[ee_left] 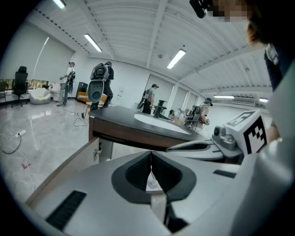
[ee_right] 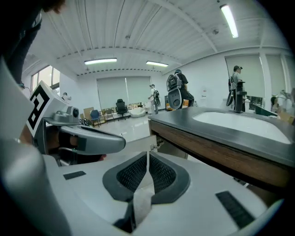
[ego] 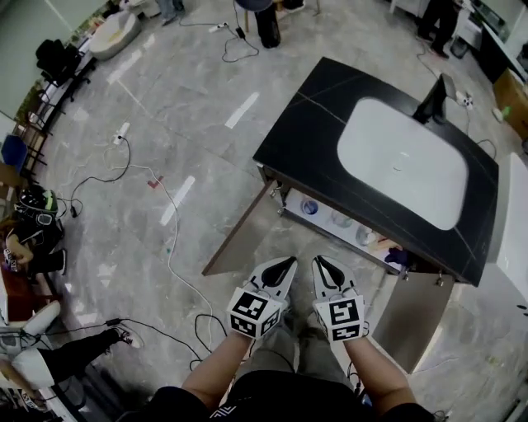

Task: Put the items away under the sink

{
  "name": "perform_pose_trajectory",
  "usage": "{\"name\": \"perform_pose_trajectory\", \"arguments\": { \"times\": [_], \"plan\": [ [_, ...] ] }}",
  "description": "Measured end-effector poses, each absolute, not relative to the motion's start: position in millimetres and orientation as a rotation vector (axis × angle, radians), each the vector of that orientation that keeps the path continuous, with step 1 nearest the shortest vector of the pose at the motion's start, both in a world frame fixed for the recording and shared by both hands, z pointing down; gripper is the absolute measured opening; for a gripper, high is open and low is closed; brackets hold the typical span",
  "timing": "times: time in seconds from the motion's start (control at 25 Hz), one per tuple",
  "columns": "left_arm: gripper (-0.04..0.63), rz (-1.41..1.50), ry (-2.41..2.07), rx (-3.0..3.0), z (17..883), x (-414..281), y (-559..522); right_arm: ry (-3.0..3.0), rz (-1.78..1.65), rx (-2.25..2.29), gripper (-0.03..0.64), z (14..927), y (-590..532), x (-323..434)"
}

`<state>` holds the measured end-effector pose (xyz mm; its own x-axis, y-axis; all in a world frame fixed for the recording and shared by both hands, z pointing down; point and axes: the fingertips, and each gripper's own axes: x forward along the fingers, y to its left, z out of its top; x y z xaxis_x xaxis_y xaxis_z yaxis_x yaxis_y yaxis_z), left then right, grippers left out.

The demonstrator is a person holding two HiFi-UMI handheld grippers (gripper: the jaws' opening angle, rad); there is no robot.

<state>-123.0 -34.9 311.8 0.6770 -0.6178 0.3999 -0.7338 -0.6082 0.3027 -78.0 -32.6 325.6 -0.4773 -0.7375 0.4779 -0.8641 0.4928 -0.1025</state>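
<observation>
Holding the left gripper (ego: pixel 285 264) and the right gripper (ego: pixel 320 264) side by side just ahead of the body, tips close together yet apart. Pinching each pair of jaws fully together, pads meeting along a thin seam and clamping nothing. Aiming both tips at the open front under the black countertop (ego: pixel 305 115), hovering short of it without touching.

Looking down at two brown doors standing open: the left door (ego: pixel 239 239) angling out toward the left gripper, the right door (ego: pixel 412 313) angling out beside the right gripper.

Finding the items (ego: pixel 341 219) already lying in a row on the pale shelf (ego: pixel 323 228) below the sink (ego: pixel 404 165): a round blue-and-white container (ego: pixel 309 207) at the left end, two pale see-through pieces next to it, a purple thing (ego: pixel 398 257) at the right end, partly tucked beneath the countertop edge. Making out no more than that at this size.

Noting a black faucet (ego: pixel 435 100) rising at the far rim of the white basin.

Taking in a grey marble floor (ego: pixel 165 99) all round, a white cable (ego: pixel 169 247) trailing across it to the left, and people (ego: pixel 268 21) standing far off near the walls.

Catching, in each gripper view, the other gripper just alongside and the countertop edge beyond.
</observation>
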Motion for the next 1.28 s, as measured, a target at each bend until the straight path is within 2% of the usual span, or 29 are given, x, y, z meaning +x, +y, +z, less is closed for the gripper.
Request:
{"name": "perform_pose_trajectory", "arguments": {
  "times": [0.32, 0.72, 1.28],
  "plan": [
    [0.011, 0.288, -0.973, 2.515, 242, -116, -19, -2.438, 0.381, 1.299, 0.044, 257, -15, -74],
    [0.011, 0.233, -0.918, 2.622, 186, -95, -1, -2.505, 0.35, 1.459, 0.044, 184, -3, -56],
    [0.011, 0.267, -0.94, 2.654, 176, -101, 24, -2.506, 0.428, 1.495, 0.041, 174, 27, -43]
  ]
}}
